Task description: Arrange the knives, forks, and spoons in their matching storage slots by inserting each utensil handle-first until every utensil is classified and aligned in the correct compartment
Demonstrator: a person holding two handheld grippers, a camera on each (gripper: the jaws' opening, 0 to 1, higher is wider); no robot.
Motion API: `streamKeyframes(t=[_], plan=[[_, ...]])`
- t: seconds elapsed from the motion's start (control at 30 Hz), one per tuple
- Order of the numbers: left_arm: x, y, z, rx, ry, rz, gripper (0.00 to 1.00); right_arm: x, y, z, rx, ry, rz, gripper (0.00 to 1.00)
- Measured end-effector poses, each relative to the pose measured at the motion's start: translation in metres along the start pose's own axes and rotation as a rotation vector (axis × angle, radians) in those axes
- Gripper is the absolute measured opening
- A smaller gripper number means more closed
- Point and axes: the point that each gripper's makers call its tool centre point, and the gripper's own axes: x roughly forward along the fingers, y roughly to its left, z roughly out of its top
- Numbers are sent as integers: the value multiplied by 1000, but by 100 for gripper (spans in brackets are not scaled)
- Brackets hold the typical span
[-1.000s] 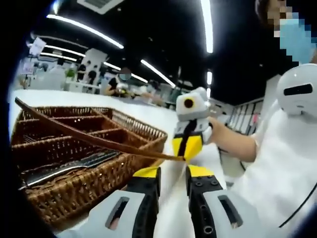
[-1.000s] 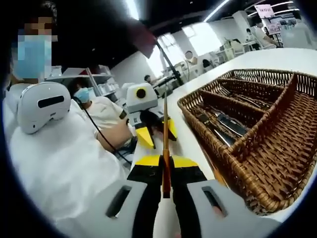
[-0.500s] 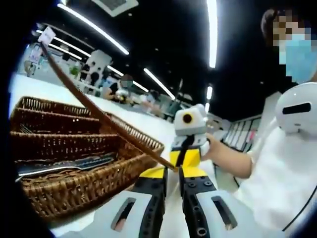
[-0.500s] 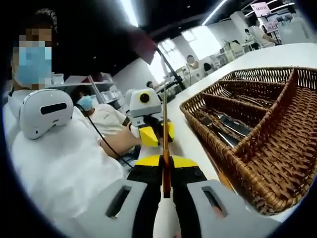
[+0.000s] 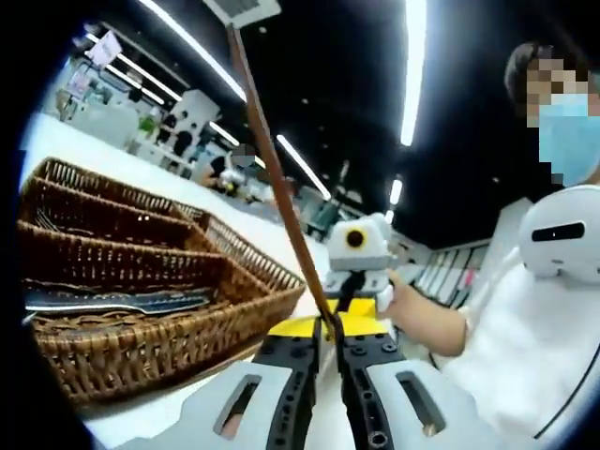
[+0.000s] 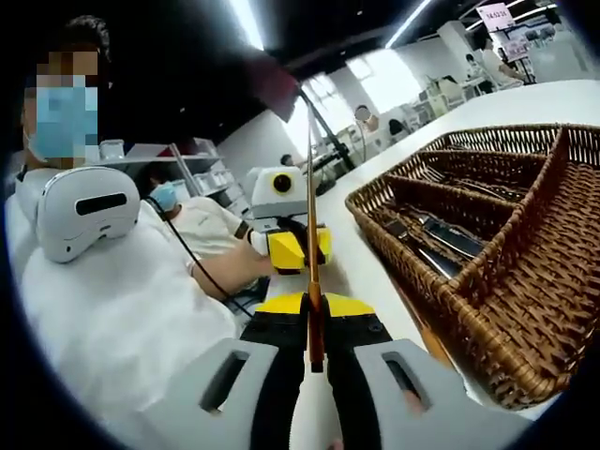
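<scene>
The slim brown utensil [image 6: 312,272] is clamped at one end between the closed jaws of the right gripper [image 6: 313,306], its long axis running straight forward and upward, clear of the table. The wicker tray [image 6: 487,309] lies to its right. The left gripper [image 5: 327,345], jaws nearly closed beside the shaft, appears empty.

A hanging sign [image 6: 496,16] shows at the top right of the right gripper view, pinkish with dark characters, too small and blurred to read. A pale tag [image 5: 104,49] hangs in the left gripper view; its markings can't be read either.
</scene>
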Motion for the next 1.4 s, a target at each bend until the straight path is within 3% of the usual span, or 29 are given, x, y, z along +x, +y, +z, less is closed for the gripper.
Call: streamKeyframes(t=[0.3, 1.4], plan=[[0, -2, 3, -49, -12, -15, 4, 4, 2, 0, -2, -4, 11, 5], [10, -11, 9, 0, 32, -44, 3, 10, 7, -3, 65, -17, 51, 8]])
